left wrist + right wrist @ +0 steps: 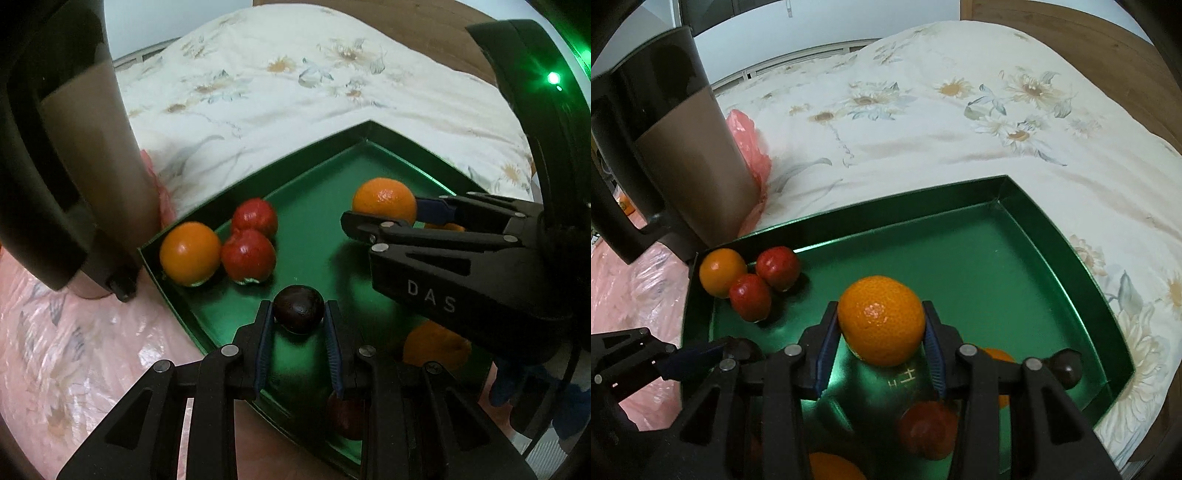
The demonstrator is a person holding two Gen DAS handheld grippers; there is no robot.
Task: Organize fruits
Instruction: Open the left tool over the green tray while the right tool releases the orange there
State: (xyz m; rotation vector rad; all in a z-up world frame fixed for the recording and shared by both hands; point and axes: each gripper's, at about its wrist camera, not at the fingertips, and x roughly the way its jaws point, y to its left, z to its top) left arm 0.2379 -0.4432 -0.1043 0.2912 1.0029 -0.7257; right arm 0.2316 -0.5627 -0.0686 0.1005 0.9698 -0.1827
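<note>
The left gripper (298, 312) is closed on a dark plum (298, 309), its blue pads (332, 347) pressing the fruit's two sides at centre-bottom of the left wrist view, over the floor of the green tray (317, 236). The right gripper (881, 326) clamps a large orange (881, 319) in the same manner at the centre of the right wrist view; whether either fruit rests on the tray floor or hangs just above it cannot be determined. A smaller orange (722, 272) and two red fruits (764, 282) lie touching one another in the tray corner at middle left of the right wrist view, which suggests that sorted fruit is being gathered there. Further fruit lies at the bottom of that view: a red fruit (925, 430), another dark plum (1067, 367) at lower right, and partly hidden orange pieces. The tray rests on a floral bedspread (942, 122); a dark jug (676, 147) stands just beside the tray's corner at upper left, beside pink plastic (750, 140). Legible writing: "DAS" in pale letters on the right gripper body, middle right of the left wrist view. Faint characters on the tray floor below the large orange are not readable.
</note>
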